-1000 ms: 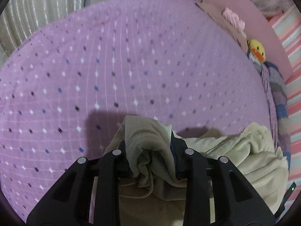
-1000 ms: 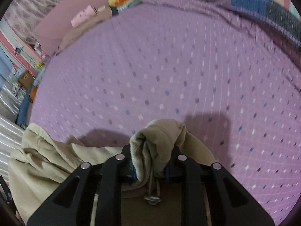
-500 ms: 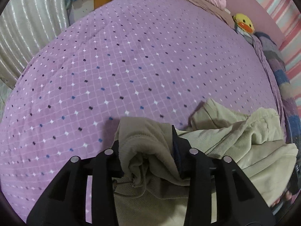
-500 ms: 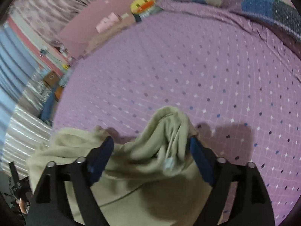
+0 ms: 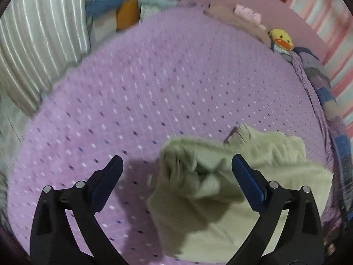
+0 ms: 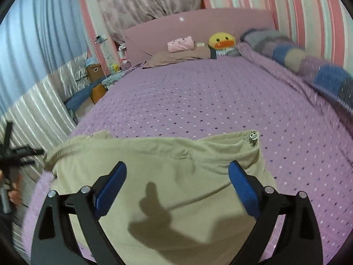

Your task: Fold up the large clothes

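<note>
A beige garment (image 6: 154, 176) with a metal zip pull (image 6: 253, 137) lies on the purple dotted bedspread (image 6: 209, 101). In the right wrist view it lies fairly flat below my right gripper (image 6: 177, 173), which is open and empty above it. In the left wrist view the garment (image 5: 220, 176) is bunched, its left corner falling loose. My left gripper (image 5: 176, 167) is open and empty, with the cloth between and below its fingers.
A yellow duck plush (image 6: 221, 40), a pink folded cloth (image 6: 181, 43) and a brown pillow sit at the pink headboard. A patchwork blanket (image 6: 308, 66) runs along the right bed edge. Boxes and silvery curtains stand left of the bed.
Both grippers have opened and let go of the garment, which dropped onto the bed. Both have lifted and tilted up, so more of the room shows.
</note>
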`<state>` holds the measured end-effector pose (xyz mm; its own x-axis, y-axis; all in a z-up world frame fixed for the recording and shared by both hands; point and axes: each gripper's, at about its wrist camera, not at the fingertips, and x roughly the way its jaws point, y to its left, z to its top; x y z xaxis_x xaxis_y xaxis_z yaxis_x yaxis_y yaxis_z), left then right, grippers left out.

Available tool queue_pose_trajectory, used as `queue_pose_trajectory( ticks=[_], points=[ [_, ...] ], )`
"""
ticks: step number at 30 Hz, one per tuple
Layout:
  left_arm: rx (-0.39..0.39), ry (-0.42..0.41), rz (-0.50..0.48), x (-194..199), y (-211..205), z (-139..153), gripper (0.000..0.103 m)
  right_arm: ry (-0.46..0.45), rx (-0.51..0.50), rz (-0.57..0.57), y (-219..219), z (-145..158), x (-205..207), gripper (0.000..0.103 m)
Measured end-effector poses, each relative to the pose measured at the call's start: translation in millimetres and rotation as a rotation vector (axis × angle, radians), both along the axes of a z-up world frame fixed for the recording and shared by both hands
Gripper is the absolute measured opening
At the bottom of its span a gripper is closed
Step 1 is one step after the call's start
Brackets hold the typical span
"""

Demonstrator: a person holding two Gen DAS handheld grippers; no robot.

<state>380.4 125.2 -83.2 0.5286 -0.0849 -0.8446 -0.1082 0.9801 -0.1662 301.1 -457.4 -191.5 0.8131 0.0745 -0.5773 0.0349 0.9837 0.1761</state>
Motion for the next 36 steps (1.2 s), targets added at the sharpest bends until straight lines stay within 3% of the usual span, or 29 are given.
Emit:
queue_pose_trajectory(
  ticks=[1, 4, 7, 12, 18, 22, 25, 29, 36],
  points=[
    [0.036, -0.034, -0.022, -13.7, -9.0, 4.5, 0.098, -0.001, -0.007, 0.001, 1.9, -0.7, -2.5, 0.094],
    [0.050, -0.101, -0.125, -49.7, -45.0, 5.2, 0.100, 0.020, 0.001, -0.007, 0.6, -5.9, -1.1, 0.094],
    [0.073, -0.106, -0.175, -52.8, -84.4, -4.7, 0.100, 0.038, 0.004, -0.025, 0.4, -11.1, 9.3, 0.094],
    [0.083, 0.031, -0.187, -2.8, -134.8, -32.3, 0.098, 0.140, -0.041, -0.067, 7.6, -31.9, 49.0, 0.093],
    [0.189, 0.124, -0.147, 58.6, -159.1, -53.7, 0.099, 0.261, -0.156, -0.105, 11.9, -56.6, 103.8, 0.093],
    [0.241, 0.157, -0.114, 90.5, -160.6, -74.9, 0.100, 0.321, -0.162, -0.132, 6.1, -72.0, 131.7, 0.093],
    [0.225, 0.169, -0.120, 100.5, -160.9, -90.9, 0.100, 0.340, -0.118, -0.139, 1.3, -83.3, 141.0, 0.093],
    [0.191, 0.125, -0.125, 90.8, -156.5, -106.5, 0.100, 0.329, -0.089, -0.136, -3.0, -103.0, 138.1, 0.093],
    [0.156, -0.023, -0.108, 56.6, -149.8, -123.0, 0.100, 0.246, -0.065, -0.115, -3.0, -123.2, 124.1, 0.098]
  ],
)
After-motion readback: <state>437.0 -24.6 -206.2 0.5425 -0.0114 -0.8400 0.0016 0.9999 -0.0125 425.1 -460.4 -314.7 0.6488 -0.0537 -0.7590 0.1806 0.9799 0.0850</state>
